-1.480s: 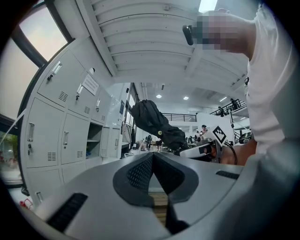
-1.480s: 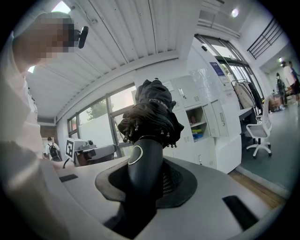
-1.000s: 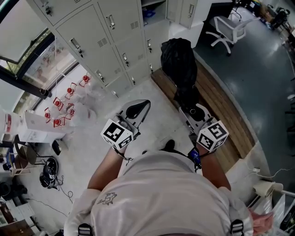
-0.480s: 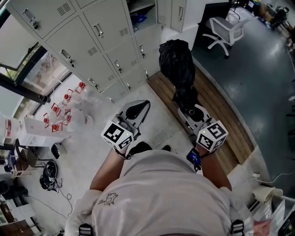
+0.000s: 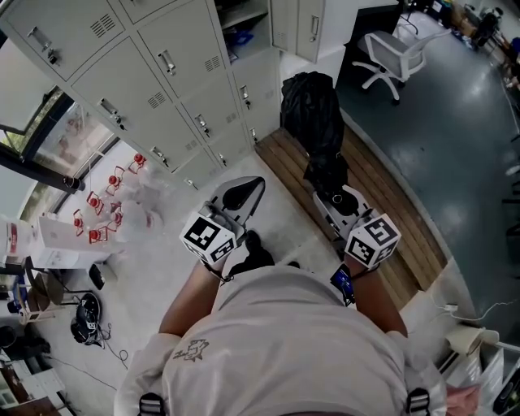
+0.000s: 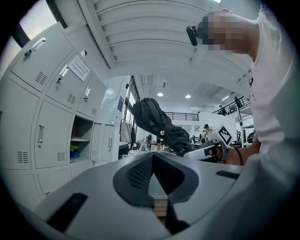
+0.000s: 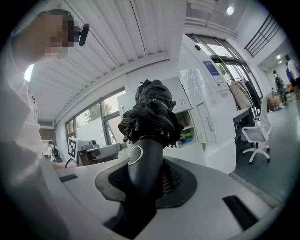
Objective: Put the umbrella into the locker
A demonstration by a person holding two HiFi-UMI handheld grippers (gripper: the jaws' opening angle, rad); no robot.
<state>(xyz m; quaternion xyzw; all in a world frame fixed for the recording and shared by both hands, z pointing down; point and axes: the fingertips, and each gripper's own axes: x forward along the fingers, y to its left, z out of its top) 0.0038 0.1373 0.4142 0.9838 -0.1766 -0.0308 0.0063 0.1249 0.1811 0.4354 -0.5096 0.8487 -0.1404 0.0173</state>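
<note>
Seen from the head, the person's white shirt (image 5: 284, 341) fills the bottom of the frame, with a black shoe (image 5: 253, 253) on the pale floor (image 5: 162, 268) just ahead of it. Both arms reach forward side by side. The left tongs (image 5: 244, 188) are empty: in the left gripper view their dark pads (image 6: 138, 171) meet at the tips, with nothing between them. The right tongs (image 5: 341, 199) are clamped on the black handle (image 7: 143, 164) of the umbrella (image 5: 313, 114). In the right gripper view the handle stands squarely between the pads, and the folded canopy (image 7: 152, 110) bunches just beyond it, its rib tips hanging round the collar. The umbrella juts out ahead of the right tongs, over a strip of wood (image 5: 382, 203) that runs along the edge of a dark floor (image 5: 455, 138). It is in the air in front of the lockers (image 5: 162, 89), not inside any of them. Most locker doors are closed. One compartment (image 5: 244, 20) near the umbrella's far end stands open, with something blue on its shelf. Farther right, a white chair (image 5: 390, 53) sits on the dark floor.
</note>
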